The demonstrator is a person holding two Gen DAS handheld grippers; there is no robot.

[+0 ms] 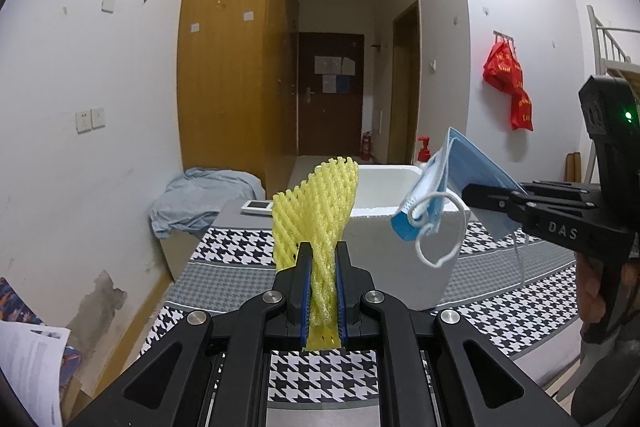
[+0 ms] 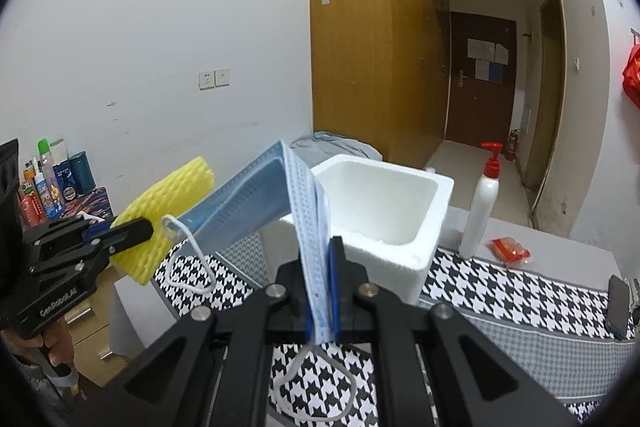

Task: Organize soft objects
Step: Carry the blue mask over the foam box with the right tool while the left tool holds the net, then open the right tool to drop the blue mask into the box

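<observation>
Left wrist view: the left tongs (image 1: 323, 259) are closed tightly on a yellow foam fruit net (image 1: 316, 211), whose pinched lower end lies between the blue pads (image 1: 305, 291) while its wider upper part fans upward and slightly left of the tips. Ahead of the tips, on the houndstooth-covered counter (image 1: 240, 247), stands a white foam box (image 1: 384, 227). To the right of the left tongs, the right tongs (image 1: 472, 193) enter from the side, closed on a blue surgical mask (image 1: 432, 187); the mask is held in the air over the near right part of the box, with a white ear loop (image 1: 440, 251) dangling below. A small white device (image 1: 258, 206) lies on the counter ahead and left. Right wrist view: the right tongs (image 2: 322, 267) grip the folded mask (image 2: 256, 203) between nearly shut pads; the mask rises from the tips and bends left, one ear loop (image 2: 316, 383) hanging beneath the tongs. The open foam box (image 2: 384, 211) sits just ahead of the tips, slightly right. To the left, the left tongs (image 2: 138, 227) hold the yellow net (image 2: 168, 203) aloft, beside the mask's free end. Right of the box stand a white pump bottle (image 2: 482, 199), a red packet (image 2: 510, 251) and, farther right, a dark phone (image 2: 618, 307).
</observation>
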